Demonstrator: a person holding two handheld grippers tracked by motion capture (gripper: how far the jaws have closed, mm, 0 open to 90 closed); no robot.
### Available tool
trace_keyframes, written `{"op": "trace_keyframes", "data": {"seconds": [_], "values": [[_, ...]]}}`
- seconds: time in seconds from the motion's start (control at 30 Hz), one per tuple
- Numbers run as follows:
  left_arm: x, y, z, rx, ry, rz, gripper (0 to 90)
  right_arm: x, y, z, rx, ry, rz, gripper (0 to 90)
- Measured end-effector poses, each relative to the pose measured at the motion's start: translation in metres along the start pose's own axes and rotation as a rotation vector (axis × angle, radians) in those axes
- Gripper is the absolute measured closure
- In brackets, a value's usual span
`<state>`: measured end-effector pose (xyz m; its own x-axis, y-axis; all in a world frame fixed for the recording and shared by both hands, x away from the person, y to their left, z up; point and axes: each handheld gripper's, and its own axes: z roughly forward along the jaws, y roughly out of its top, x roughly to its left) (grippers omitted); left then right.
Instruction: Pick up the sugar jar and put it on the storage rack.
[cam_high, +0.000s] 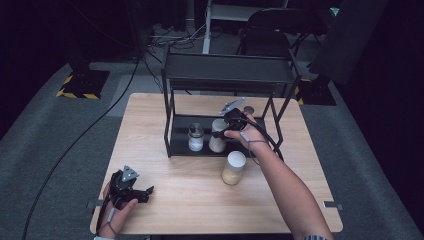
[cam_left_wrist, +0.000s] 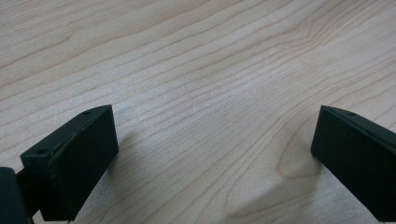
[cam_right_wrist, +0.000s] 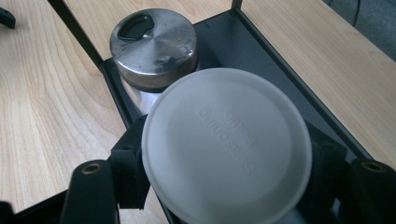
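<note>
A jar with a white lid (cam_right_wrist: 227, 144) stands on the bottom shelf of a black rack (cam_high: 173, 131); my right gripper (cam_right_wrist: 227, 170) is shut on it, one pad (cam_right_wrist: 131, 169) pressed to each side just under the lid. In the high view that gripper (cam_high: 227, 125) reaches over the rack's front rail onto the jar (cam_high: 217, 139). A glass jar with a metal shaker lid (cam_right_wrist: 153, 42) stands right beside it (cam_high: 195, 137). My left gripper (cam_high: 146, 192) rests low at the table's front left, open, with bare wood between its fingers (cam_left_wrist: 70, 163).
A third jar with a white lid and yellowish contents (cam_high: 233, 167) stands on the wooden table (cam_high: 190, 200) just in front of the rack. The rack's upper shelf (cam_high: 227, 70) overhangs the jars. A chair (cam_high: 272, 30) and cables lie beyond the table.
</note>
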<state>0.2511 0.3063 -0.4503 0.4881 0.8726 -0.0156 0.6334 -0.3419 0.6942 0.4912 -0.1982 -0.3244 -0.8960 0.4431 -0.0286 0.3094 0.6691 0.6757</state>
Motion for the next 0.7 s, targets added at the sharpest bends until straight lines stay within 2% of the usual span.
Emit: {"op": "trace_keyframes", "data": {"seconds": [0.07,0.13,0.23,0.37,0.7], "values": [[0.0,0.0,0.0,0.001,0.0,-0.001,0.5,-0.002,0.0,0.0,-0.001,0.006,0.001,32.7],[0.0,0.0,0.0,0.001,0.0,0.0,0.5,-0.004,-0.002,-0.001,-0.009,0.011,0.025,24.7],[0.0,0.0,0.0,0.001,0.0,-0.001,0.6,-0.001,-0.002,-0.004,-0.012,-0.004,0.029,20.6],[0.0,0.0,0.0,0.001,0.0,0.0,0.5,-0.001,-0.006,-0.011,-0.04,0.002,0.036,14.9],[0.0,0.0,0.0,0.002,0.002,-0.001,0.5,0.012,-0.013,-0.039,-0.081,-0.008,0.025,10.6]]}}
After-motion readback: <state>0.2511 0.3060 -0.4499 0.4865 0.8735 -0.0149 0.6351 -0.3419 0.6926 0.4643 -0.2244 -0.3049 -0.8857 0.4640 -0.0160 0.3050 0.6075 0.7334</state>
